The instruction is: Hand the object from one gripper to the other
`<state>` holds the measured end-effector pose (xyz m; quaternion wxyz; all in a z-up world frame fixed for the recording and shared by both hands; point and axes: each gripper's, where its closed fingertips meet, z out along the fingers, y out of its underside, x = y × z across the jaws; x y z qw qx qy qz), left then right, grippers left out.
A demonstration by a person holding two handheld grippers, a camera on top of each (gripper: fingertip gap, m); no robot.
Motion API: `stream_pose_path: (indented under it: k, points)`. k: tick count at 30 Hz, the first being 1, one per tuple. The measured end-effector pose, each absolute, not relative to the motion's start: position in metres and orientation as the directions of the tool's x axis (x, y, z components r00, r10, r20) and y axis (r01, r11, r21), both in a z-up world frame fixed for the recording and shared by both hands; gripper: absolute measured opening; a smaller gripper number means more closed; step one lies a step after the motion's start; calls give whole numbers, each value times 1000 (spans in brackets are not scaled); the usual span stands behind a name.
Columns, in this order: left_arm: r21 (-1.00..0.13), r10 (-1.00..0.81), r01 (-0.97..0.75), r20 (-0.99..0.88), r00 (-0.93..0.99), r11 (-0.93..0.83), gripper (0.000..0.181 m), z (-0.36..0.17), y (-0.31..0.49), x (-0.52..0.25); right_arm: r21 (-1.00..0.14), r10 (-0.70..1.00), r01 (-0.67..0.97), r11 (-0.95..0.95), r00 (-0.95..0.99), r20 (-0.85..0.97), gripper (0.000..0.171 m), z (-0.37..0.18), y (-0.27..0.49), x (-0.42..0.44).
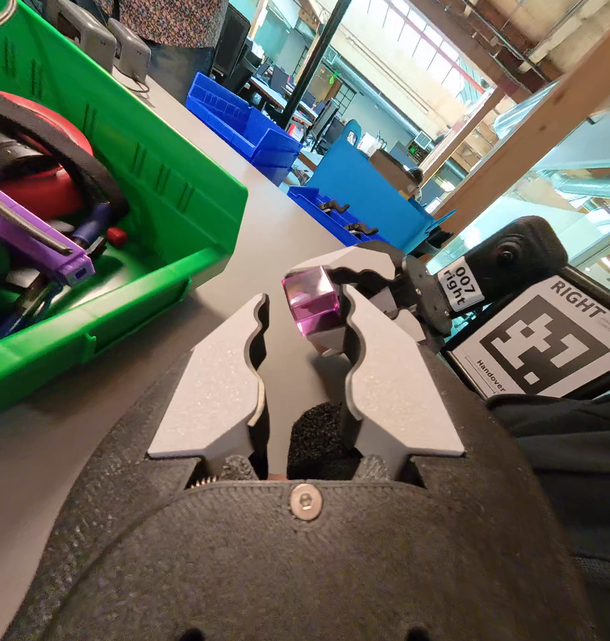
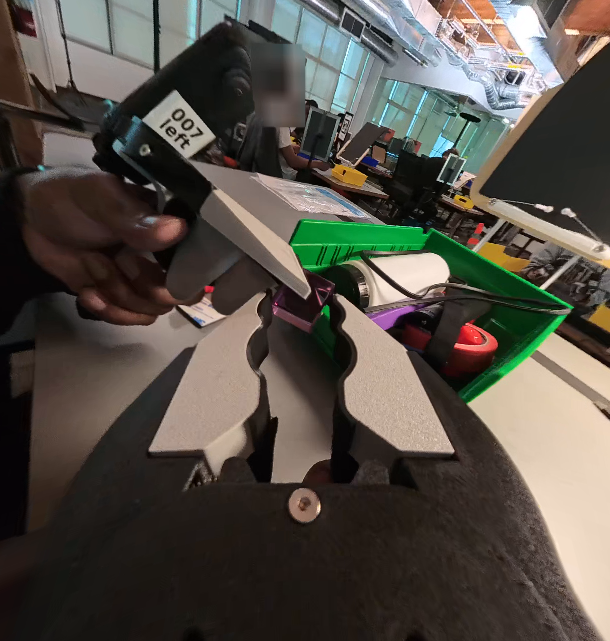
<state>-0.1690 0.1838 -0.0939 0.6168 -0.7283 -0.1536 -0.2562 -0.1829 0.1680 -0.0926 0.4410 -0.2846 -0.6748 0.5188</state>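
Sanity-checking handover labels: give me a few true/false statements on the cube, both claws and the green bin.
1. The purple cube is translucent. True.
2. The left claw is clamped on it. False: its jaws are open, with a gap beside the cube.
3. The green bin holds a red tape roll. True.
4. The cube rests on the table. False: the right claw holds it up.

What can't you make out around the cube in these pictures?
Right wrist view: a finger of the left gripper covers the top of the purple cube, hiding its grip.
Left wrist view: the green bin runs off the left edge, cutting off its contents.
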Motion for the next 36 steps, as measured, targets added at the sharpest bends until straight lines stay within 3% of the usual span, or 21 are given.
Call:
stream_pose_path:
  k: [2,6,9,11,14,17,21,26,31,36]
  points:
    - [-807,-112,559,584,804,-192,29,-95,184,-167,-936,835,-74,343,-432,340,34,-96,170,-184]
    - [-785,-148,603,620,771,-146,29,-91,185,-169,-942,854,-103,318,-400,332,32,-88,173,-184]
    - [-697,-211,717,706,676,-34,22,-76,185,-177,-950,876,-151,273,-371,310,41,-76,174,-181]
    - [-640,-258,768,740,621,13,28,-68,185,-178,-949,885,-169,266,-346,310,43,-72,174,-181]
    - [-601,-295,798,757,583,35,29,-64,187,-175,-941,902,-176,289,-280,329,27,-69,179,-185]
    - [-627,-315,778,734,602,27,30,-61,188,-171,-956,912,-170,239,-299,281,27,-67,181,-184]
    - [-786,-282,603,554,784,133,42,-49,178,-177,-987,878,-37,-155,-464,-120,26,-63,186,-181]
    - [-951,-157,249,222,962,181,48,-44,170,-172,-806,631,160,-569,-545,-553,26,-56,195,-179]
    - [-985,8,72,74,997,159,49,-52,179,-176,-628,425,256,-735,-547,-721,26,-50,187,-178]
    - [-980,123,-140,-123,985,138,47,-53,184,-169,-551,340,281,-786,-548,-764,26,-48,176,-177]
